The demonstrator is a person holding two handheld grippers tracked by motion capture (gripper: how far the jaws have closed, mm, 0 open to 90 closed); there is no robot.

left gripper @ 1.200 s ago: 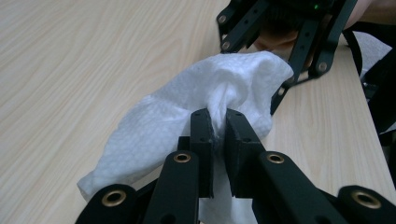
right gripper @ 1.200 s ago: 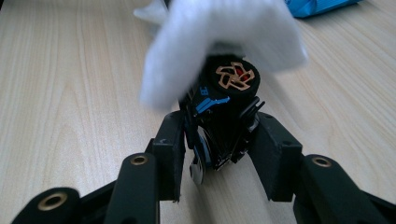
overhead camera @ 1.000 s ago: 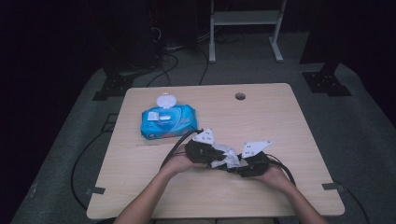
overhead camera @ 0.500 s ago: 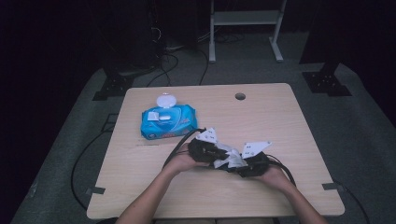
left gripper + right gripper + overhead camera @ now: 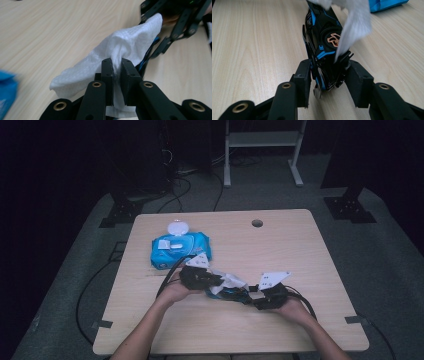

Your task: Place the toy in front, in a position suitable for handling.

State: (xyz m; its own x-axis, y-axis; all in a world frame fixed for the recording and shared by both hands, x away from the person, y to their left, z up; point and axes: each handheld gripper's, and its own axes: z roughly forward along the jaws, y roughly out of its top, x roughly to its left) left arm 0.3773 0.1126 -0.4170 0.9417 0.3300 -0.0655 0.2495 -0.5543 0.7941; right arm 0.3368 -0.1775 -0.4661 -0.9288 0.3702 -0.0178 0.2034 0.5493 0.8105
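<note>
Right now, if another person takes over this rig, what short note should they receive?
Left gripper: shut on the white wipe.
Right gripper: shut on the black and blue toy car, held just above the table.
The blue wipes pack lies at the back left, lid open.
Done: a wipe is out and draped against the car.
Left: probably wiping the car; how clean it is cannot be judged.

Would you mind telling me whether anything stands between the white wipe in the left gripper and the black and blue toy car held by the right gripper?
Nothing visible does. The left gripper is shut on the white wipe, and the right gripper clamps the toy car. In the right gripper view the wipe already drapes down over the car's side, with no other thing between them.
</note>
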